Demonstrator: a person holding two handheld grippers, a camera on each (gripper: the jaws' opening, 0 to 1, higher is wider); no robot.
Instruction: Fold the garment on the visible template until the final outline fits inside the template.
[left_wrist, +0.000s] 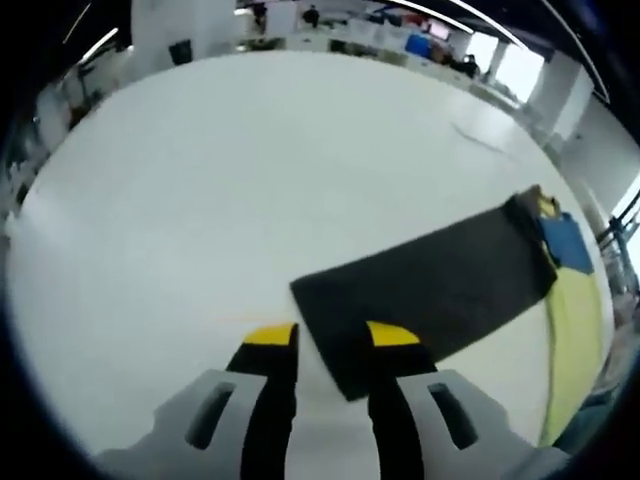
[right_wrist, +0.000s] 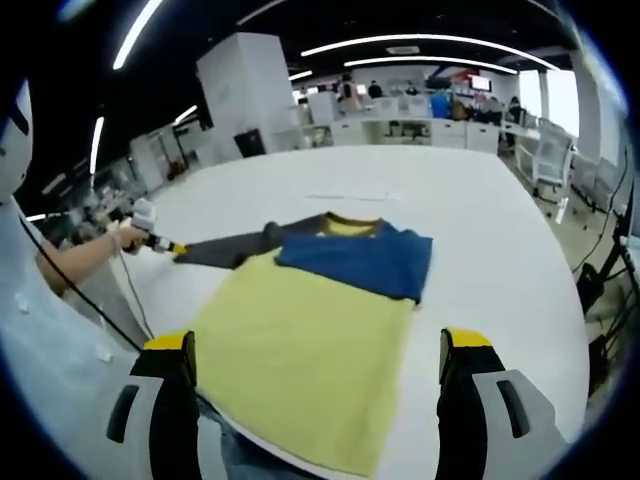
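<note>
left gripper view: sleeve (left_wrist: 430, 285) beside gripper (left_wrist: 333, 335)

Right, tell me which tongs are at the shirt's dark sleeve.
The left tongs: their tips straddle the dark sleeve end. The right tongs hover open over the yellow body.

Both views are brightly and evenly lit by long white ceiling light strips (right_wrist: 400, 45) far beyond the jaws. Strong daylight glare is seen at tall windows (left_wrist: 508, 62) past the jaws to the right. The wide white round table (left_wrist: 200, 200) is nearly washed out. Almost no shadows are cast. Straight lines are bent by fisheye distortion. The left gripper view is softly blurred; background detail is smeared.
</note>
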